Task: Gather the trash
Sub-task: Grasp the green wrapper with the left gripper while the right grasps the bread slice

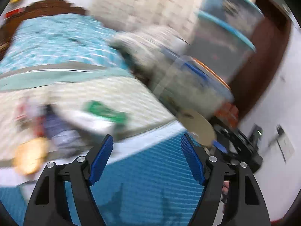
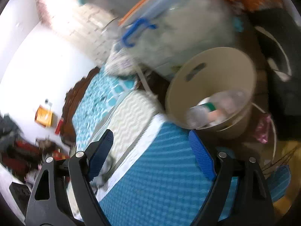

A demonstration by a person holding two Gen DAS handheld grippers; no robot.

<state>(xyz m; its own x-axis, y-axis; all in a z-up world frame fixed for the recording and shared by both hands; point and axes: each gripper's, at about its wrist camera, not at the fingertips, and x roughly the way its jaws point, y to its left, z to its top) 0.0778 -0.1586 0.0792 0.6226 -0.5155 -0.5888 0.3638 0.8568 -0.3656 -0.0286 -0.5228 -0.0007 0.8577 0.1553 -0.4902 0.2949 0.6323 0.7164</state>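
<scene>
Jaws of the left gripper [image 1: 147, 137] wide apart, nothing between them; jaws of the right gripper [image 2: 150, 132] likewise apart and empty. Both hang over the near corner of the bed [image 1: 150, 179], above its blue ribbed cover.

Task partly done, by the look of it. Beige bin [image 2: 188, 79] just beyond the right edge of the bed, open and already holding trash: two clear plastic bottles, one nearer [image 2: 197, 114] and one farther right [image 2: 233, 98], plus a green-banded piece [image 2: 209, 106] and a pale pinkish piece [image 2: 216, 115] between them. Too blurred to name those last two.

More left to collect. On the white cover at the left of the bed, in the left wrist view, a loose cluster: one green-and-white packet [image 1: 101, 114] nearest the jaws, one bluish-grey item [image 1: 58, 130] left of it, one yellow-orange item [image 1: 30, 156] nearer still and at the far left, and some red scraps [image 1: 20, 111] beyond. Heavy motion blur, so the count of three clear items plus scraps stands as a rough judgement only.

Probably between pickups: neither gripper carrying anything, the packet the closest candidate for the left one.

Also in view: one clear storage box [image 2: 188, 28] with one blue handle [image 2: 139, 30], far behind the bin.
</scene>
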